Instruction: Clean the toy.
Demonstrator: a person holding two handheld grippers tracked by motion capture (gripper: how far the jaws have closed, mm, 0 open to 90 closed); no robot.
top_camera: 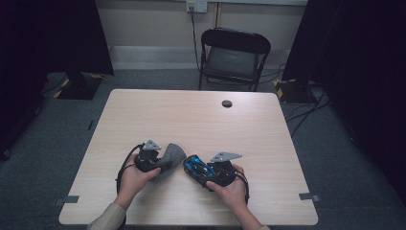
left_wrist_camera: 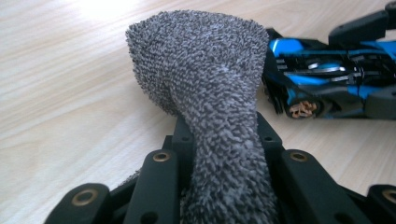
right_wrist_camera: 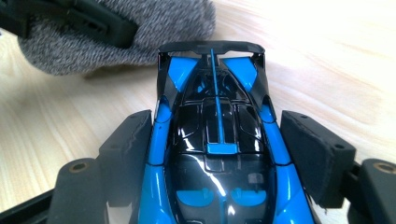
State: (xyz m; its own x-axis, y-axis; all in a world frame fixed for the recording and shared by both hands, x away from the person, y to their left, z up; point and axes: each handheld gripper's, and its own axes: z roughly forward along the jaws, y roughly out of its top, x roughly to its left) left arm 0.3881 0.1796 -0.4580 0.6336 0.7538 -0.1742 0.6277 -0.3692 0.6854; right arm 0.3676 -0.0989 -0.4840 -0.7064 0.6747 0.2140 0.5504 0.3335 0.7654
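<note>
A grey knitted cloth (left_wrist_camera: 205, 79) stands bunched up out of my left gripper (left_wrist_camera: 224, 137), whose black jaws are shut on its lower part. From above, the left gripper (top_camera: 160, 163) and the cloth (top_camera: 173, 154) sit at the table's front middle. A blue and black toy car (right_wrist_camera: 217, 140) lies lengthwise between the pads of my right gripper (right_wrist_camera: 219, 149), which is shut on its sides. The car's (top_camera: 195, 167) tail points at the cloth, almost touching it. In the left gripper view the car (left_wrist_camera: 327, 79) lies just right of the cloth.
The light wooden table (top_camera: 191, 115) has a round dark cable hole (top_camera: 227, 103) near its far edge. A black folding chair (top_camera: 234, 52) stands behind the table. Dark curtains hang at both sides, and cables run on the floor to the right.
</note>
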